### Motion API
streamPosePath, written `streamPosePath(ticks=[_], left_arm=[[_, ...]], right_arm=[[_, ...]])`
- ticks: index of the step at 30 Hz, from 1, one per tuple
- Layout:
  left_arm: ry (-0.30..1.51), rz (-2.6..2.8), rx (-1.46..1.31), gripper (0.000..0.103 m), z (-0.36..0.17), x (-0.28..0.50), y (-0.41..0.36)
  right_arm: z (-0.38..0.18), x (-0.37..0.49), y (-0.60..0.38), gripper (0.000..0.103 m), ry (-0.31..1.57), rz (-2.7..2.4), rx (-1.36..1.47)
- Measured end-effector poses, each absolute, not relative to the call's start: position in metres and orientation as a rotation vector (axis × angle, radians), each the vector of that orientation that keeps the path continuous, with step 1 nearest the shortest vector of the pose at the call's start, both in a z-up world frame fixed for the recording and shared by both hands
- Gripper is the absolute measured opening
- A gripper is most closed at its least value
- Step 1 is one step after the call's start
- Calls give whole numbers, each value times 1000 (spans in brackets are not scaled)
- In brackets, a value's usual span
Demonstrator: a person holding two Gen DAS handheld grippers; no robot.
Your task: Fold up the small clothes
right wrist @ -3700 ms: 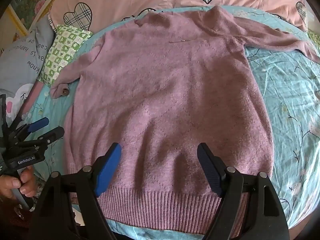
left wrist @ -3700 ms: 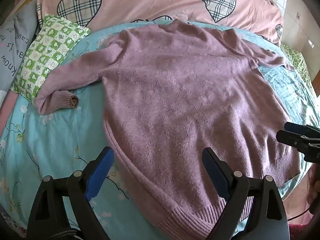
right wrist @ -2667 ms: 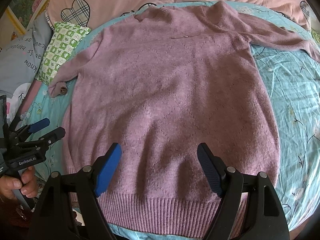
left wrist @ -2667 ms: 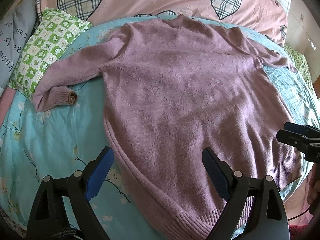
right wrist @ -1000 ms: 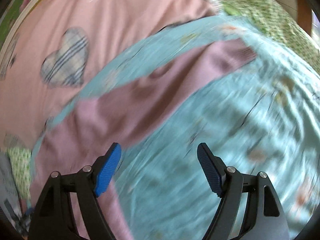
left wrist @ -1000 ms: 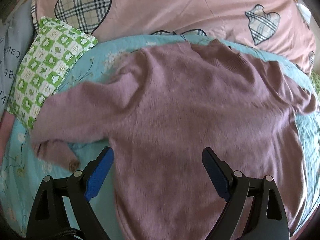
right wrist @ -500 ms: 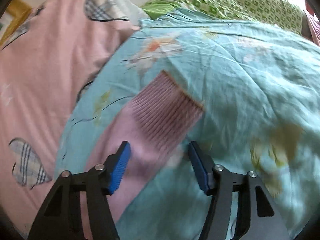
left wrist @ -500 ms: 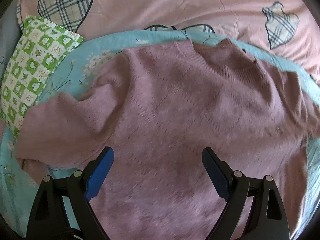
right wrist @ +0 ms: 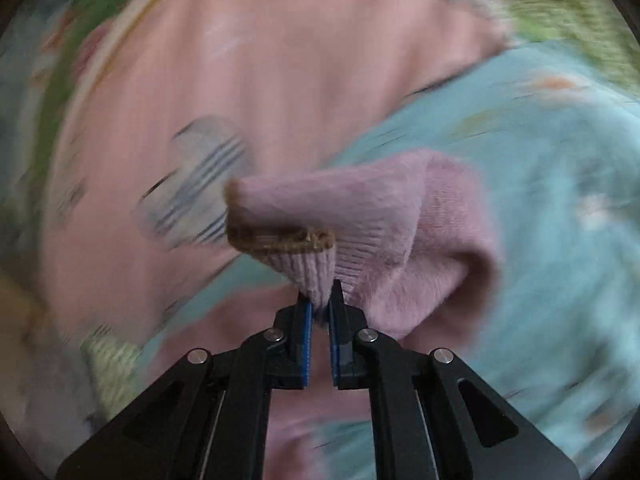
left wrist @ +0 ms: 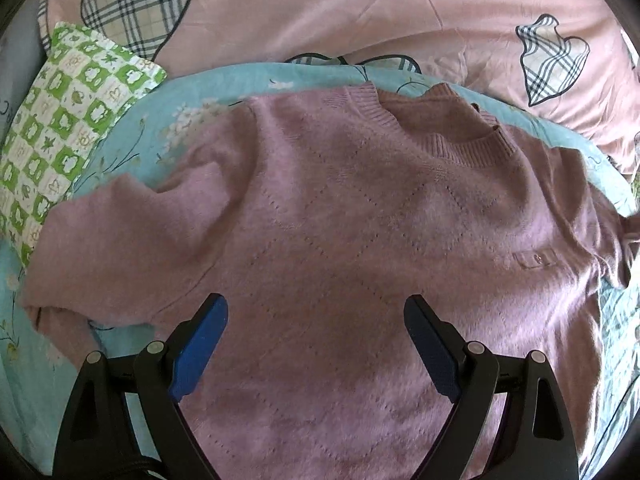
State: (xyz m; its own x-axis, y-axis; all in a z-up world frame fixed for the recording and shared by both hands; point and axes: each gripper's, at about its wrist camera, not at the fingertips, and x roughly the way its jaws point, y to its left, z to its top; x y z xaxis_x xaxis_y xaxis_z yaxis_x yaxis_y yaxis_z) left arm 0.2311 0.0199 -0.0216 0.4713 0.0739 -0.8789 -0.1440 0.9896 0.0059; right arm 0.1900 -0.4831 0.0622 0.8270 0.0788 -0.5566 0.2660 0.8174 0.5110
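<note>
Here, in the left wrist view, the left gripper [left wrist: 316, 320] hangs with jaws spread wide above the mauve sweater [left wrist: 360, 232], spread flat on the turquoise bedsheet [left wrist: 132, 136]. In the blurred right wrist view, the right gripper [right wrist: 320, 304] pinches the sweater's ribbed cuff [right wrist: 316, 272], lifted off the sheet

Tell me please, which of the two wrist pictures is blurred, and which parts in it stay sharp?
The right wrist view is smeared: the pink quilt and blue sheet streak, while the right gripper and the pinched sleeve cuff stay fairly sharp. The left wrist view is sharp across the purple sweater, with fisheye bending at its edges.
</note>
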Motion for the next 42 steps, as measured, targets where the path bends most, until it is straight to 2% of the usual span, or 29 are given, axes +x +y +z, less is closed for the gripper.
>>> streamPosePath(ticks=[9, 17, 20, 21, 22, 24, 31, 34, 35, 36, 37, 38, 39, 42], left_arm=[[1070, 171, -140, 91, -14, 200, 46], [1092, 154, -167, 91, -19, 195, 57], [1092, 132, -182, 91, -22, 203, 58], [1096, 122, -190, 91, -24, 207, 59], [1104, 107, -207, 91, -27, 213, 59], [1117, 90, -239, 91, -33, 223, 59], [1184, 33, -362, 91, -66, 275, 57], [1147, 5, -433, 88, -70, 293, 53], [1129, -15, -444, 84, -69, 298, 51], [1111, -46, -450, 67, -69, 304, 47], [1109, -64, -443, 35, -69, 309, 43], [1111, -92, -441, 16, -67, 312, 40], [1105, -130, -449, 9, -62, 313, 38], [965, -155, -436, 8, -25, 296, 45]], right_arm=[[5, 266, -278, 8, 825, 369, 586], [-57, 312, -182, 8, 1015, 550, 560], [-74, 320, -163, 16, 1081, 562, 537], [-77, 320, -161, 26, 1091, 552, 532], [-78, 319, -163, 46, 1101, 545, 543], [-76, 314, -172, 69, 1106, 537, 598], [-37, 276, -241, 70, 955, 455, 693], [-26, 256, -269, 70, 924, 377, 706], [-26, 250, -274, 70, 916, 354, 710], [-24, 243, -283, 70, 906, 328, 719], [-23, 240, -289, 70, 899, 312, 727], [-21, 236, -296, 70, 888, 292, 739], [-20, 234, -300, 70, 878, 274, 748], [-10, 227, -315, 70, 839, 214, 756]])
